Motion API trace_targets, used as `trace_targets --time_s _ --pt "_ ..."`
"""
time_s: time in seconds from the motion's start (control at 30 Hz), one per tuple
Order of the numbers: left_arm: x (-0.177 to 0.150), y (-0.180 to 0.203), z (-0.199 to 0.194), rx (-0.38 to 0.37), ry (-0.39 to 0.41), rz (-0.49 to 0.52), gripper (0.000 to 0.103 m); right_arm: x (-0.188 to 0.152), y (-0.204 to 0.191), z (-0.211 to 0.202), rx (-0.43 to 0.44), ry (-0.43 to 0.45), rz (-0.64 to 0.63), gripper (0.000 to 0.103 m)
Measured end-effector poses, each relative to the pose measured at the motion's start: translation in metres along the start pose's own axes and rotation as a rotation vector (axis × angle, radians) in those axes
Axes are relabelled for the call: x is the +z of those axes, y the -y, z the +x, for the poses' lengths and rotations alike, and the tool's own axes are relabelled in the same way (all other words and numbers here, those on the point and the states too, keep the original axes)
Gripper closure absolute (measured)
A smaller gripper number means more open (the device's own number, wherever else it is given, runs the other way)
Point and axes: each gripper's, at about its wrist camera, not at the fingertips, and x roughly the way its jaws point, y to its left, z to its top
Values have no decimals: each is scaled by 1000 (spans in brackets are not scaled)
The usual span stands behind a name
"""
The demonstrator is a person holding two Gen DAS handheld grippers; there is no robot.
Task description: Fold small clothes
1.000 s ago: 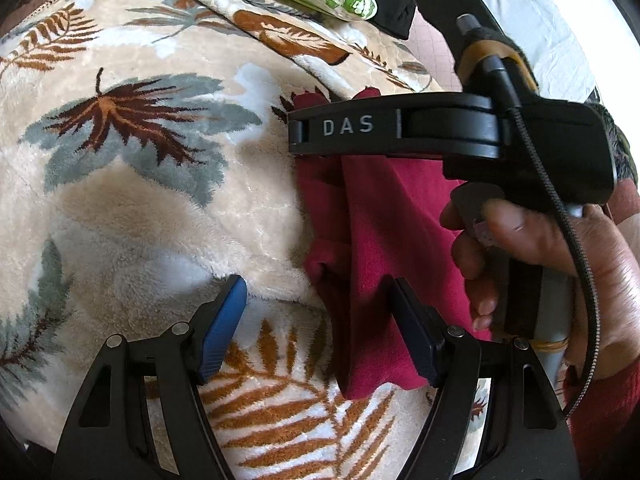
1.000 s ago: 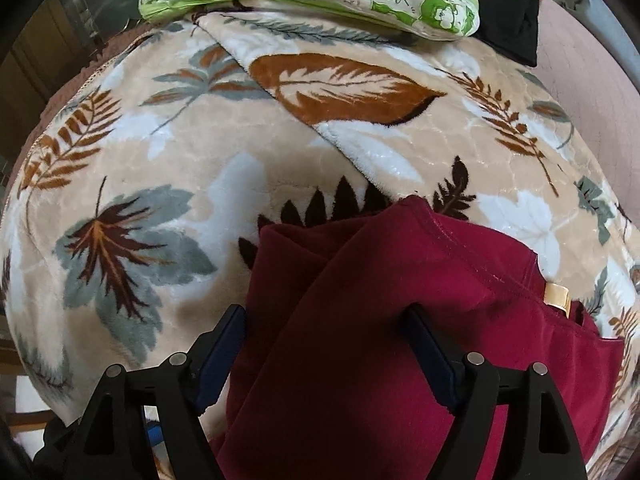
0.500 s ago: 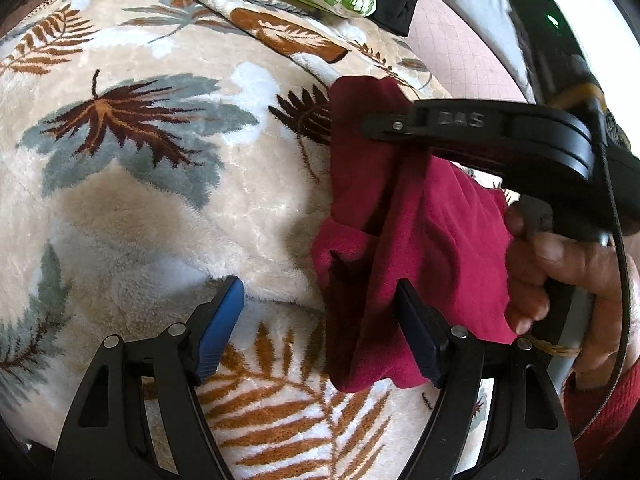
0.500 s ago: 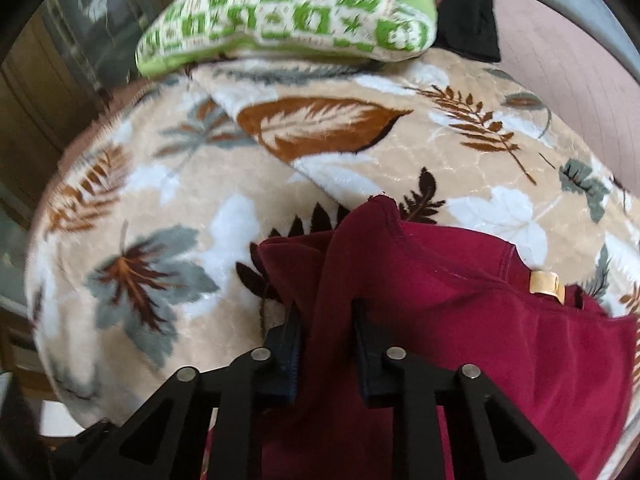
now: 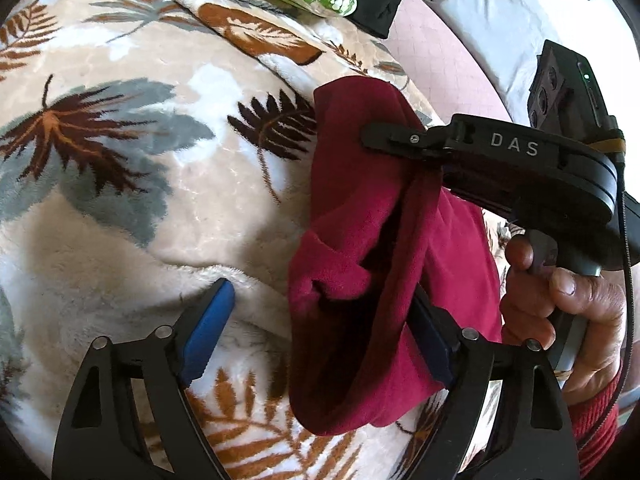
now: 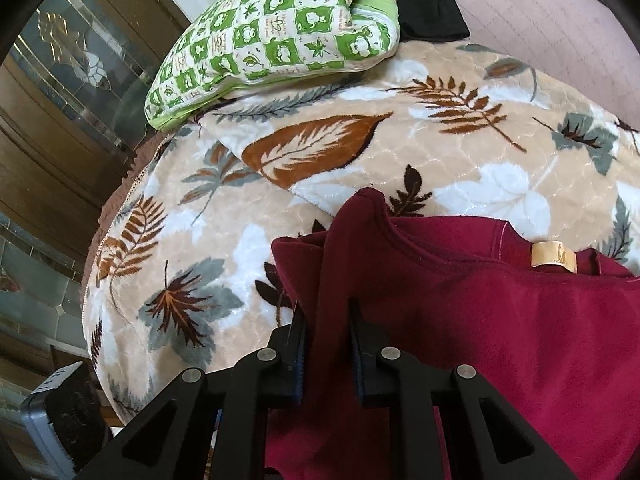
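A small dark red fleece garment lies bunched on a leaf-patterned beige blanket. My right gripper is shut on a raised fold of the garment near its left edge and lifts it; it also shows in the left wrist view, pinching the cloth's top. A tan label sits at the garment's neck. My left gripper is open, its blue pads low over the blanket, with the hanging cloth draped between the fingers and over the right one.
A green-and-white patterned pillow lies at the blanket's far edge with black cloth behind it. A pink quilted surface is to the right. A wooden cabinet with glass panels stands to the left.
My right gripper closed on the garment's fold and lifted it up and to the right. The cloth now hangs bunched between my left fingers, which stayed open and nearly still.
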Motion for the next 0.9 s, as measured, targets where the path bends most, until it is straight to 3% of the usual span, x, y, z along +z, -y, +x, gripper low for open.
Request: trace_targets --time_s 0.23,0.43,0.57,0.6,0.67,0.77,0.87,0.9 --pt "-11 10 3 -75 -36 35 18 2 -4 7 -6 -21 -22 87" --pt "-14 8 7 -85 -29 15 18 4 -6 17 -19 -61 -43 86" --pt "-19 2 2 -88 -26 1 22 8 -12 28 -72 -102 -81 85" --pt "-19 1 2 -91 -25 -4 23 9 -14 33 -89 -120 -89 82" --pt "-20 1 2 -91 -23 -6 22 11 -19 42 -120 -155 -116 64" --pt "-23 0 0 -89 -20 2 22 13 -32 52 -190 -169 -191 61" --pt "-26 1 -3 -83 -15 12 23 11 -32 48 -196 -139 -209 68" --pt "-27 2 -4 -71 -10 13 33 9 -31 42 -186 -114 -210 78"
